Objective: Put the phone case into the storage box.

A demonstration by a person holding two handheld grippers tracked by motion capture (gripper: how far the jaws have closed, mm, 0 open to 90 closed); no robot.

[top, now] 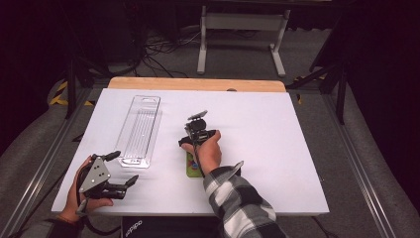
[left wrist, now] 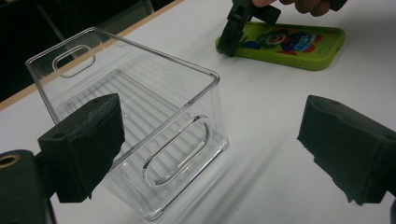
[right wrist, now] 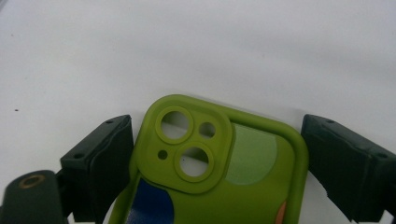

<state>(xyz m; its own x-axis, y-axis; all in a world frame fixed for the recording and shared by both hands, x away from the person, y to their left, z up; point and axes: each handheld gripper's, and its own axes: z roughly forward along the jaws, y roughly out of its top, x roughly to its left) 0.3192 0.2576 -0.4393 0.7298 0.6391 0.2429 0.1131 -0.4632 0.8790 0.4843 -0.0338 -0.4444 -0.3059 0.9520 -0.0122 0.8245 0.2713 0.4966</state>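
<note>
A green phone case (top: 191, 165) with a cartoon print lies flat on the white table (top: 277, 148), mostly under the person's right hand. My right gripper (top: 194, 144) is open, its jaws standing on either side of the case (right wrist: 261, 158) at the end with the camera cut-outs. A long clear plastic tray (top: 148, 97) lies empty to the left. My left gripper (top: 124, 168) is open near the table's front left corner and holds nothing. It points at the tray's near end (left wrist: 140, 93), with the case (left wrist: 299, 46) and the right gripper (left wrist: 233, 32) beyond.
A wooden strip (top: 198, 83) runs along the table's far edge. Metal rails (top: 39, 163) flank the table on both sides. Behind it stand a white frame (top: 242, 22) and cables on the dark floor.
</note>
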